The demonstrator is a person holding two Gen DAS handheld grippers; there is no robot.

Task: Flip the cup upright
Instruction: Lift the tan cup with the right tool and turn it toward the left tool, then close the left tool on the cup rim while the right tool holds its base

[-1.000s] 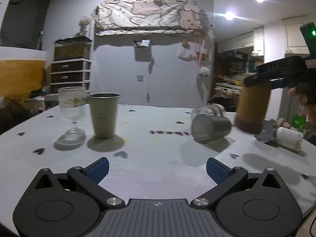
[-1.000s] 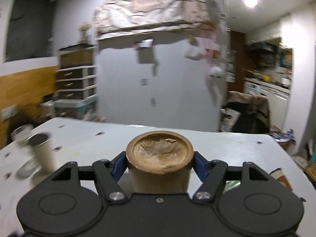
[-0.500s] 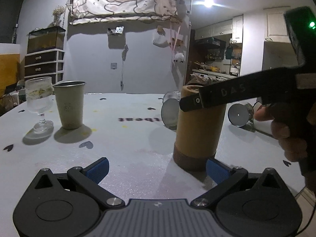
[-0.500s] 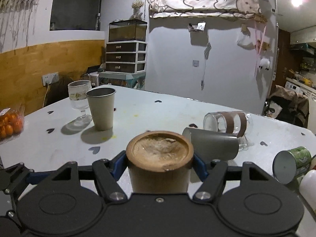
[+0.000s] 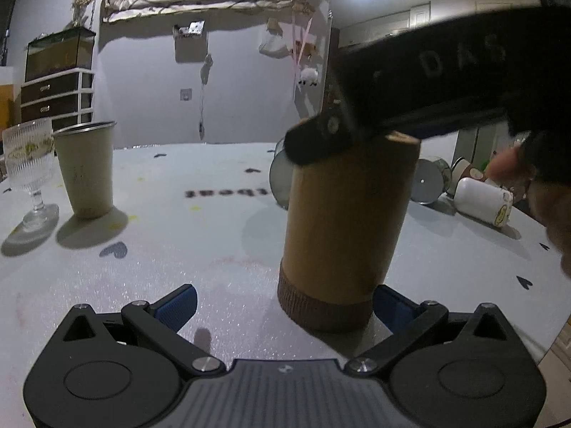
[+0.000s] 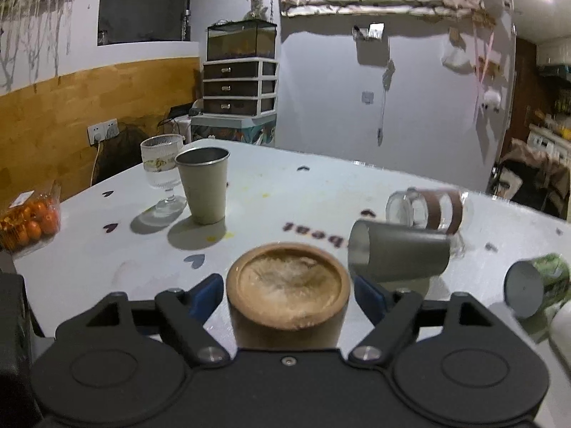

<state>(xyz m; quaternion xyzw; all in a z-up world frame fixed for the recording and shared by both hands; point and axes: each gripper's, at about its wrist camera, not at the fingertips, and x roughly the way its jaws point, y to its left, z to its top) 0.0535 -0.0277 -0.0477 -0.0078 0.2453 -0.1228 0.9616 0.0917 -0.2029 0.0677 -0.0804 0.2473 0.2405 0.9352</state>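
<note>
Wooden cup [image 5: 348,228] is standing upright on my white desk [image 5: 214,235]; my right gripper [image 6: 288,294] is straddling its rim unclamped, my left gripper [image 5: 282,305] gaping.

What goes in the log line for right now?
tall brown wooden cup: upright on white table | right gripper: open around cup | left gripper: open

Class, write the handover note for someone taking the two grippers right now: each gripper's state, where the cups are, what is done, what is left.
Right gripper: fingers slightly apart either side of the brown cup, no longer squeezing it.
Left gripper: open, empty, low over the table.
Brown cup stands upright on the table, mouth up.
Done: cup flipped and set down.
Left: back the right gripper away. The grey metal cup and the glass jar behind it lie on their sides.
</note>
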